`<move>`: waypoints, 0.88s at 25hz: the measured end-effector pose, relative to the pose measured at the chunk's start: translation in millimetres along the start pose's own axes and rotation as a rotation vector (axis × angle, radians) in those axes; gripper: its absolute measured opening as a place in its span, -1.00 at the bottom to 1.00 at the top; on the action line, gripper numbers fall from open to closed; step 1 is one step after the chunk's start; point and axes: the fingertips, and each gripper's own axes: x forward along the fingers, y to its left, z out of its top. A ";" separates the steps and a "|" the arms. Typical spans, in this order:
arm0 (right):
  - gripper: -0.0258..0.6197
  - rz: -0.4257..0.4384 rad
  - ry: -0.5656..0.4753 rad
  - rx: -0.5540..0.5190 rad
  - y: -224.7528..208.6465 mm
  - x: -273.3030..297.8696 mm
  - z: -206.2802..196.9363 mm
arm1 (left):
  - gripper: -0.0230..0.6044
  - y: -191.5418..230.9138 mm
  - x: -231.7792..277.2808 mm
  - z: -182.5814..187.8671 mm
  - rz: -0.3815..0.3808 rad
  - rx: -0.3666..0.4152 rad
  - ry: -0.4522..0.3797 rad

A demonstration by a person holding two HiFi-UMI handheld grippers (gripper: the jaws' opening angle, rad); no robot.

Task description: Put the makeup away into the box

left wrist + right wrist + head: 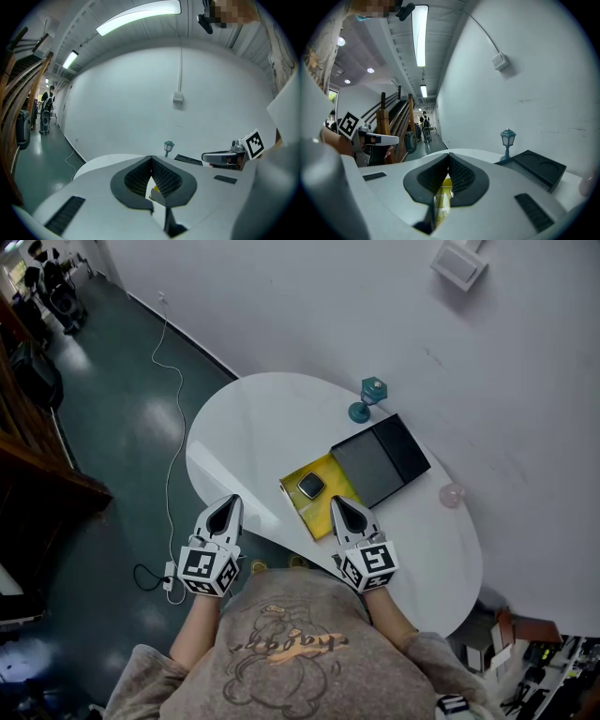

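Left gripper (232,502) and right gripper (337,502) hang at the near edge of a white oval table (248,423), jaws closed, empty. Makeup compact (310,486) lies on a yellow pad (323,510) against the open dark box (380,460); white wall (309,306) behind, green floor (122,427) left.

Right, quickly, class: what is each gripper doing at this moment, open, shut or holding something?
Left gripper: shut, jaws meeting at the tips, holding nothing.
Right gripper: shut, jaws meeting at the tips, holding nothing.
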 end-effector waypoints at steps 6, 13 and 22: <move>-0.91 -0.003 0.001 -0.003 -0.3 1.5 1.5 | -0.86 -0.7 4.0 4.2 -0.001 -0.004 0.000; -0.91 -0.003 -0.002 0.000 0.2 1.4 1.1 | -0.86 -3.4 4.8 1.6 -0.009 -0.002 0.007; -0.91 0.011 0.002 -0.006 3.7 1.2 0.3 | -0.86 -6.4 2.3 2.0 -0.010 -0.011 0.014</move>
